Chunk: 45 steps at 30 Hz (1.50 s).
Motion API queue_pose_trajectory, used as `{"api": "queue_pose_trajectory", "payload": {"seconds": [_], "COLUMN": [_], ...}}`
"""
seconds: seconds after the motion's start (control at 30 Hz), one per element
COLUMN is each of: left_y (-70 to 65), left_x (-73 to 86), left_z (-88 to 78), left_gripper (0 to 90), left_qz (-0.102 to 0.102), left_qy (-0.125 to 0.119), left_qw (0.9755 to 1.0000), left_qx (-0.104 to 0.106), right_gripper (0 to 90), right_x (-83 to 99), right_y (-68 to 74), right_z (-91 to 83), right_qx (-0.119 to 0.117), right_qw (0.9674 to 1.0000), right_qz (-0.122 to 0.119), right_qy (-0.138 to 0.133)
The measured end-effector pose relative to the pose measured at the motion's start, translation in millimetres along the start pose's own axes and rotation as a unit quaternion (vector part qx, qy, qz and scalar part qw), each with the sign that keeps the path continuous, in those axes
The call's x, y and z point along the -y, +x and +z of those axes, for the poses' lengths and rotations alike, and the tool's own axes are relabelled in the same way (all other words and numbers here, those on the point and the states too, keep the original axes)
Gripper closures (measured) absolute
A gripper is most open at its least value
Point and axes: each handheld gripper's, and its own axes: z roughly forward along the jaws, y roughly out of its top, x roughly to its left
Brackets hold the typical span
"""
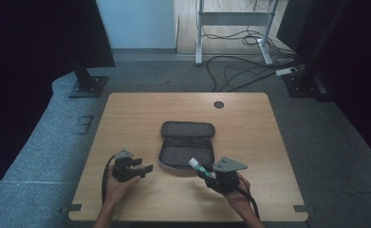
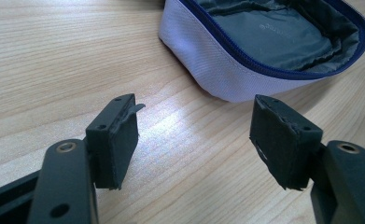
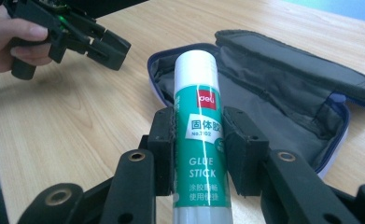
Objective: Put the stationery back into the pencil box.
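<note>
Right gripper view: right gripper [image 3: 199, 149] clamps the glue stick [image 3: 200, 126] above the table's [image 1: 126, 114] near edge — carry step. Left gripper [image 2: 194, 140] stands released. Beyond, the open pencil case [image 3: 283, 88] awaits — next, lower the stick inside.

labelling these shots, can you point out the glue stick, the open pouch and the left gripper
glue stick [image 3: 200, 140], right gripper view, on its green label
pouch [image 1: 187, 153], high view, on its grey lining
left gripper [image 2: 194, 140], left gripper view, midway between its open jaws
</note>
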Motion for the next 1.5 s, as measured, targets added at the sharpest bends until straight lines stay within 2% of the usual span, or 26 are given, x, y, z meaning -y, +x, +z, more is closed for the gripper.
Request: {"api": "queue_pose_trajectory", "payload": {"seconds": [0.43,1.17,1.5], "left_y": [0.8,0.6,0.6], "left_x": [0.2,0.9,1.2], "left_z": [-0.3,1.5,2.3], "left_gripper": [32.6,32.5,32.4], "left_qz": [0.000,0.001,0.002], "left_qy": [0.001,0.004,0.006], "left_qw": [1.0000,1.0000,1.0000], "left_qx": [-0.001,0.000,0.000], "right_gripper": [65.0,65.0,65.0], "right_x": [-9.1,-19.0,-18.5], "right_y": [-10.9,-35.3,-43.1], "right_z": [12.5,40.3,50.7], "right_qx": [0.009,0.019,0.025], "right_qw": [0.9999,0.9994,0.9991], "right_qz": [0.003,0.027,0.035], "right_qy": [-0.004,-0.005,0.006]}}
